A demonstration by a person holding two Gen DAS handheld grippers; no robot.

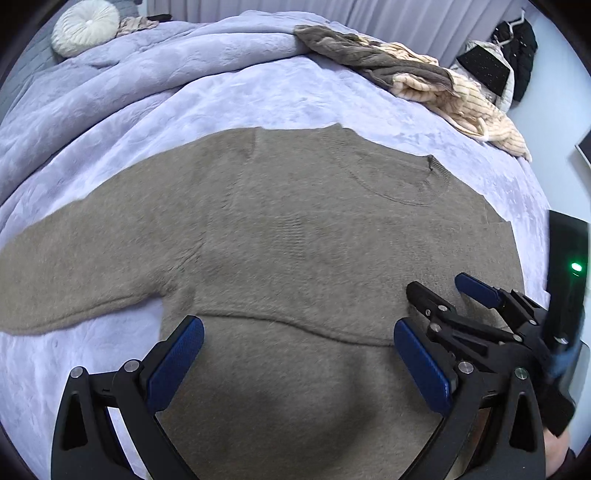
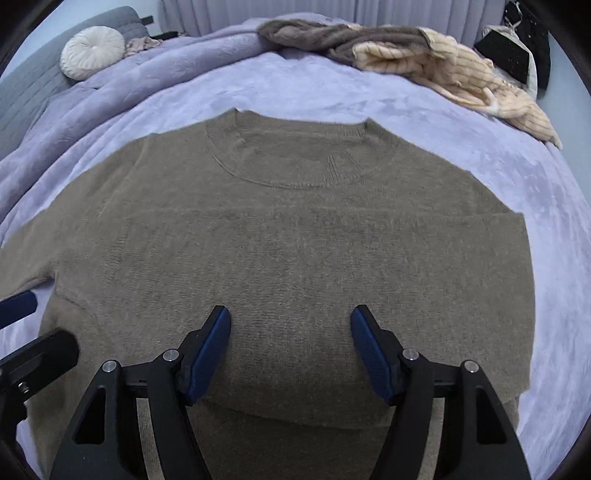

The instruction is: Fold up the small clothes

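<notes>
A bed covered by a lilac blanket filled both wrist views, with pale curtains hanging behind it. A taupe sweater lay flat across the middle of the blanket, neckline toward the far side. Its right side was folded in over the body, leaving a straight edge there, while the left sleeve stretched out flat on the blanket. A fold line crossed the lower part of the sweater. Along the far edge of the bed sat a heap of clothes, grey-brown and cream ribbed pieces tangled together. A round white cushion rested near the far left corner, beside a grey headboard. Dark garments on hangers showed at far right. The left gripper hung above the sweater's lower half, fingers spread wide and holding nothing. The right gripper hovered just beside it over the sweater, fingers likewise apart and empty.
</notes>
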